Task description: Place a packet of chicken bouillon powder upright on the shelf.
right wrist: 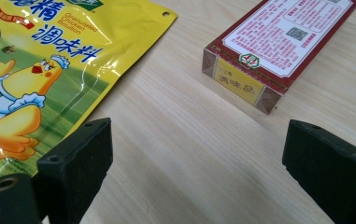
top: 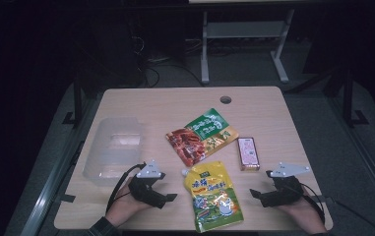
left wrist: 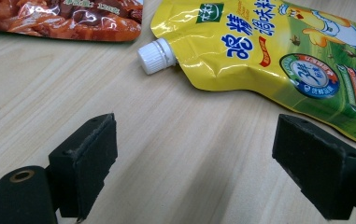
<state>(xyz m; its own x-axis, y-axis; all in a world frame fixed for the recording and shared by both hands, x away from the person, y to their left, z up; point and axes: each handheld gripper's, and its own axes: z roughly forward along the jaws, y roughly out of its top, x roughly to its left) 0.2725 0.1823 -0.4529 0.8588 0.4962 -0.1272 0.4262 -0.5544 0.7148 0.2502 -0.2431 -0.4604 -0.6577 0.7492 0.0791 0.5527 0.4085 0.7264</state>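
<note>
A yellow spouted pouch (top: 213, 194) with a white cap (left wrist: 156, 56) lies flat near the table's front edge, between my two grippers. Behind it lies a red and green food packet (top: 201, 136), and a small red box (top: 248, 153) sits to the right. My left gripper (top: 168, 197) rests low on the table left of the pouch, jaws wide apart over bare wood. My right gripper (top: 255, 195) rests right of the pouch, open as well, with the pouch (right wrist: 40, 70) and the box (right wrist: 278, 46) ahead of its jaws. Nothing is held.
A clear plastic tub (top: 113, 147) stands at the table's left side. The wooden table (top: 175, 103) has a round cable hole (top: 225, 100) near its far edge. Metal frame legs and cables lie on the dark floor beyond.
</note>
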